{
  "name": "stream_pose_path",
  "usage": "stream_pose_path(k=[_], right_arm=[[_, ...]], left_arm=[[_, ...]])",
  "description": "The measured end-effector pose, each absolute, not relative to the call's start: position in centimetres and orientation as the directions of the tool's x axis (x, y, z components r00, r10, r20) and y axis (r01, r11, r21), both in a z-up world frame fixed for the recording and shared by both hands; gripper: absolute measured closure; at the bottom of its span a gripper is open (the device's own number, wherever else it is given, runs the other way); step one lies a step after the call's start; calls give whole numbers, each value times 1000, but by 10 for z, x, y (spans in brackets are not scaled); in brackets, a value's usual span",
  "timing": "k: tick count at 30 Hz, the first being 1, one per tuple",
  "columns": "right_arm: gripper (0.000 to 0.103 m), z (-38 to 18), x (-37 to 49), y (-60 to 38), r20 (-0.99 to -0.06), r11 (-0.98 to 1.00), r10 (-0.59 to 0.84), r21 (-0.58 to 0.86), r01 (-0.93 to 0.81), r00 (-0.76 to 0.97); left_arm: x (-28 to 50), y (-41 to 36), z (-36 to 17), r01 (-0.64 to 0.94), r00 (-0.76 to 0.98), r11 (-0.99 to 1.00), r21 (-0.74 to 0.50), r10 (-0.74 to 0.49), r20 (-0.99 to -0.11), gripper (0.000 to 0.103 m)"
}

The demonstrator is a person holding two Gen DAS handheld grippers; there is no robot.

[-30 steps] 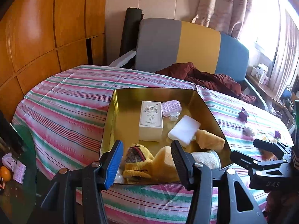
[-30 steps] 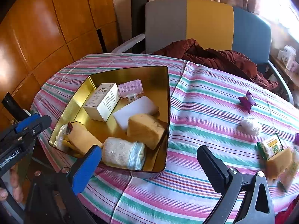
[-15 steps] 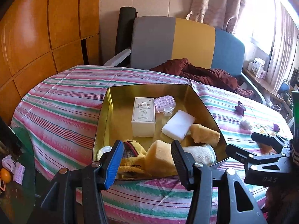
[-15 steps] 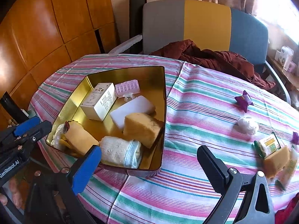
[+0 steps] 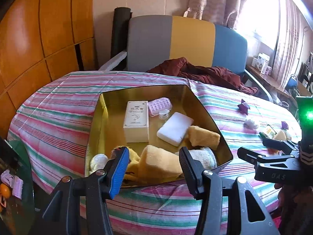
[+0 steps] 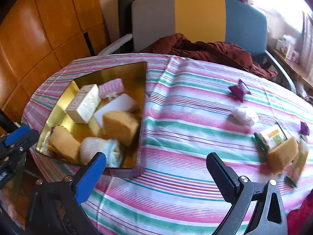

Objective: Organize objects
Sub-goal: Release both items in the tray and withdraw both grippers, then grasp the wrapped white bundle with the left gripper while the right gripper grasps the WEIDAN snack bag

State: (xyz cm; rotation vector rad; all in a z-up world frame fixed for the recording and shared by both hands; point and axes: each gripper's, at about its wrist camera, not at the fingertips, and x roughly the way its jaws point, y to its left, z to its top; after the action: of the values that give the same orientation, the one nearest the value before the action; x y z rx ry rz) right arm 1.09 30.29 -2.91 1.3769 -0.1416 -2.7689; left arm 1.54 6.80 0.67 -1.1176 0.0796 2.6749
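A gold tin tray sits on the striped tablecloth and holds a white box, a pink pill case, a white pad, yellow sponges, a rolled sock and a plush toy. My left gripper is open and empty in front of the tray's near edge. My right gripper is open and empty over the cloth, right of the tray. To the right lie a purple star, a white ball, a green packet and a yellow sponge.
A grey, yellow and blue chair with a dark red cloth stands behind the table. Wood panelling is on the left. A small side table with clutter sits low at the left. The right gripper shows in the left wrist view.
Both grippers have pulled back from the tray and stayed open. The right wrist view has swung right, so the loose items on the cloth sit closer to its centre.
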Motion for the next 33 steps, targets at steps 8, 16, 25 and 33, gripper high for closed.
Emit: stream_pose_path(k=[8, 16, 25, 33], right_arm=[[0, -40, 19, 353, -816, -988, -5, 92, -121, -578], [0, -28, 39, 442, -813, -948, 101, 96, -303, -573], [0, -7, 67, 566, -763, -823, 315, 77, -563, -564], [0, -28, 97, 634, -781, -637, 294, 270, -722, -551]], left_arm=[[13, 91, 12, -320, -664, -946, -44, 257, -703, 49], [10, 139, 20, -442, -631, -896, -30, 335, -700, 49], [-5, 213, 18, -574, -518, -817, -57, 416, -748, 49], [-29, 290, -1, -640, -416, -764, -78, 431, -801, 49]])
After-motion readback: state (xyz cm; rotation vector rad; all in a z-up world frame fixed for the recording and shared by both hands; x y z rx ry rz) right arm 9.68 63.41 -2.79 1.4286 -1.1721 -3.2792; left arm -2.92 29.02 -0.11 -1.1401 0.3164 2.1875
